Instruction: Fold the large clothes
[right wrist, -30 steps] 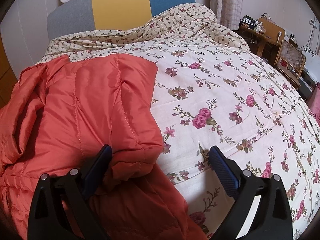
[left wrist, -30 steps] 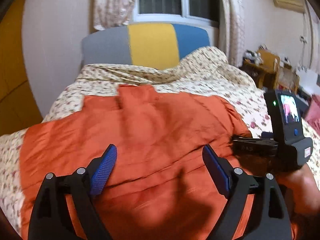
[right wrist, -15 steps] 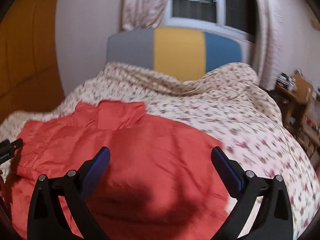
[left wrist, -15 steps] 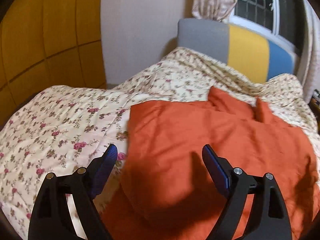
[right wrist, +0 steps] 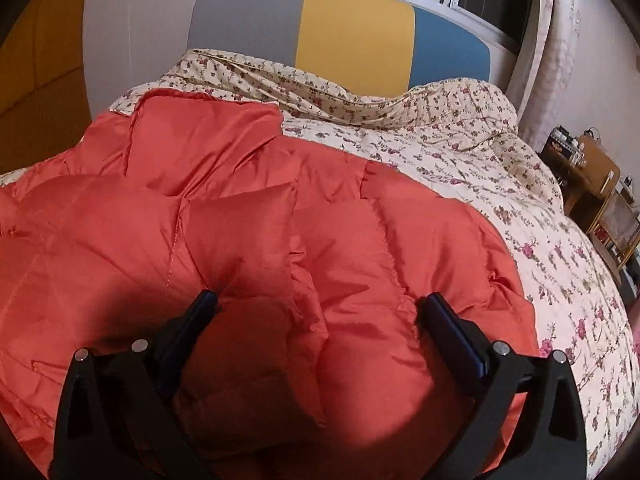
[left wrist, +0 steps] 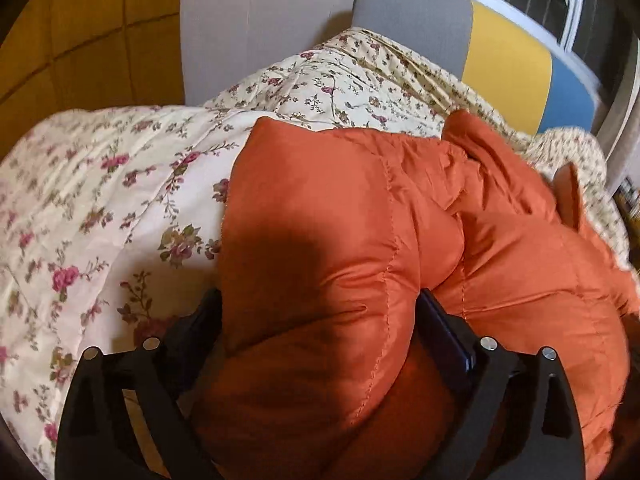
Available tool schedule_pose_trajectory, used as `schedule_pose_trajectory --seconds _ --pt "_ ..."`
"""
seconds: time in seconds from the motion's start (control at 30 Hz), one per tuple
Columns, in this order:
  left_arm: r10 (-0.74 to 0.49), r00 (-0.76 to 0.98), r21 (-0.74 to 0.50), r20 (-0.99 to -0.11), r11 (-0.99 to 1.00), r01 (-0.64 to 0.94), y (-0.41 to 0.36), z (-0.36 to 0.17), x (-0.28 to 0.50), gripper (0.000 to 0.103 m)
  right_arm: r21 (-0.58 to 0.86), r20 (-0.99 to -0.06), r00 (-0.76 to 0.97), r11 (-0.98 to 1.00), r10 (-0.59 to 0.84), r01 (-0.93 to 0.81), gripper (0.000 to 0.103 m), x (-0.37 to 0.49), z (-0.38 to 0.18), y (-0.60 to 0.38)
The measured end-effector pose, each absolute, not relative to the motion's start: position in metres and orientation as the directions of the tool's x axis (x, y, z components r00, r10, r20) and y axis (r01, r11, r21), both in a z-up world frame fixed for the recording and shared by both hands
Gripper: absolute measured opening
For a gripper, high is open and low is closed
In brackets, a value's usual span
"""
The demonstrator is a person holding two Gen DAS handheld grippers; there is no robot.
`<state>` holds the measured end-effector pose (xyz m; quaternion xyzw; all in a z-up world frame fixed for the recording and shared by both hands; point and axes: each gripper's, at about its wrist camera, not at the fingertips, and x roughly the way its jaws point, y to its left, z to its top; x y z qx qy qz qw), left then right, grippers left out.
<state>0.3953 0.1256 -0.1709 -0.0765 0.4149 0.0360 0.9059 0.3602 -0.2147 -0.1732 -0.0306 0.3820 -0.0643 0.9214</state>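
Observation:
An orange puffer jacket [left wrist: 400, 240] lies spread on a floral bedspread [left wrist: 100, 208]. In the left wrist view my left gripper [left wrist: 320, 320] is wide open, with a puffy fold of the jacket's left edge bulging between its jaws. In the right wrist view the jacket [right wrist: 260, 240] fills the left and centre. My right gripper [right wrist: 316, 316] is wide open too, its jaws straddling the padded fabric near the jacket's right side. The jacket's collar end lies toward the headboard. Neither gripper shows in the other's view.
A headboard [right wrist: 340, 36] in grey, yellow and blue stands at the far end below a window. The floral bedspread [right wrist: 540, 240] extends right of the jacket. A wooden side table [right wrist: 592, 176] with clutter stands at the right. A yellow panelled wall [left wrist: 80, 32] is at the left.
Both grippers have dropped from above onto the jacket. Fabric now bulges between each pair of open jaws. The left gripper has moved to the jacket's left edge.

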Motion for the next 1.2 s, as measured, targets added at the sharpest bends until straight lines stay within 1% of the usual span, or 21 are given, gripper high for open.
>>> schedule_pose_trajectory --seconds 0.07,0.17,0.23,0.3,0.37,0.47,0.57,0.67,0.77,1.0,1.13,1.2 --pt "-0.001 0.655 -0.115 -0.755 0.984 -0.132 0.126 -0.170 0.391 0.095 -0.101 -0.702 0.698 0.990 -0.138 0.093 0.101 0.359 -0.173 -0.215" --pt "0.060 0.662 -0.076 -0.747 0.982 -0.175 0.127 -0.160 0.375 0.097 -0.070 -0.710 0.696 0.994 -0.109 0.084 0.101 0.353 -0.166 -0.222" --pt "0.083 0.693 -0.073 -0.716 0.979 -0.192 0.123 -0.144 0.350 0.097 -0.045 -0.706 0.703 0.995 -0.093 0.086 0.101 0.339 -0.156 -0.229" --pt "0.034 0.736 -0.114 -0.677 0.982 -0.151 0.115 -0.130 0.329 0.098 -0.030 -0.696 0.713 0.996 -0.083 0.087 0.101 0.326 -0.146 -0.231" --pt "0.016 0.757 -0.096 -0.653 0.990 -0.104 0.101 -0.121 0.315 0.100 -0.039 -0.689 0.719 0.996 -0.085 0.081 0.101 0.315 -0.140 -0.231" --pt "0.023 0.746 -0.043 -0.665 0.997 -0.069 0.080 -0.125 0.322 0.100 -0.074 -0.692 0.713 0.994 -0.112 0.084 0.101 0.312 -0.144 -0.230" --pt "0.063 0.712 0.008 -0.699 0.997 -0.079 0.070 -0.142 0.340 0.100 -0.043 -0.726 0.683 0.996 -0.084 0.077 0.101 0.319 -0.162 -0.233" --pt "0.044 0.671 -0.008 -0.740 0.997 -0.074 0.072 -0.159 0.353 0.100 -0.045 -0.730 0.679 0.996 -0.082 0.072 0.101 0.323 -0.169 -0.231" --pt "0.060 0.656 0.015 -0.753 0.997 -0.073 0.070 -0.164 0.360 0.100 -0.079 -0.727 0.678 0.994 -0.108 0.073 0.101 0.326 -0.173 -0.225" --pt "0.060 0.667 0.011 -0.742 0.997 -0.078 0.071 -0.166 0.356 0.100 -0.070 -0.727 0.679 0.995 -0.102 0.074 0.101 0.326 -0.174 -0.227" --pt "0.055 0.703 -0.008 -0.709 0.996 -0.086 0.072 -0.157 0.334 0.100 -0.062 -0.725 0.682 0.995 -0.097 0.075 0.101 0.325 -0.173 -0.229" --pt "0.032 0.724 -0.039 -0.689 0.996 -0.082 0.074 -0.150 0.320 0.100 -0.064 -0.721 0.686 0.995 -0.099 0.077 0.101 0.324 -0.172 -0.229"
